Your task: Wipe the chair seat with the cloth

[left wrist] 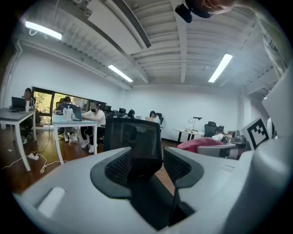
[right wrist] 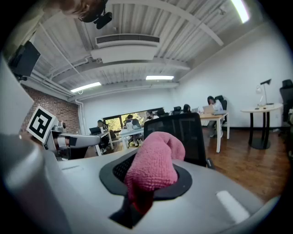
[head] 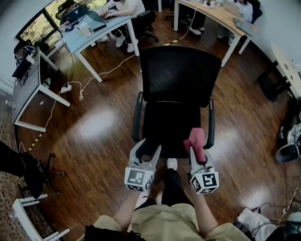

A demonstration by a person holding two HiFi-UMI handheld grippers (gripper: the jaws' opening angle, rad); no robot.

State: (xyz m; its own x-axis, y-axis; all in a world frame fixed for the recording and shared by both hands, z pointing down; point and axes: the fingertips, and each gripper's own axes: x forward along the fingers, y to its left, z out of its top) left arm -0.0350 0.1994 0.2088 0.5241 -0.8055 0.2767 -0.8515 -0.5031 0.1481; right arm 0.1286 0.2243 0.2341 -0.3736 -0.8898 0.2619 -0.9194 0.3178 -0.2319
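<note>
Pink cloth (head: 195, 139) clamped in right gripper (head: 197, 153) fingers over chair seat (head: 164, 127) front edge; left gripper (head: 146, 150) fingers apart.

Hidden: pad faces of my right gripper (right wrist: 147, 172), under pink cloth (right wrist: 153, 157); chair seat (head: 171, 124) front corners, behind it and my left gripper (head: 146, 148). Cut off: seated people (head: 123, 7), top edge.

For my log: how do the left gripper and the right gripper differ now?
The left gripper has its jaws apart; the right gripper is shut. The left gripper holds nothing; the right gripper holds the pink cloth. Both are near the front of the chair seat.
</note>
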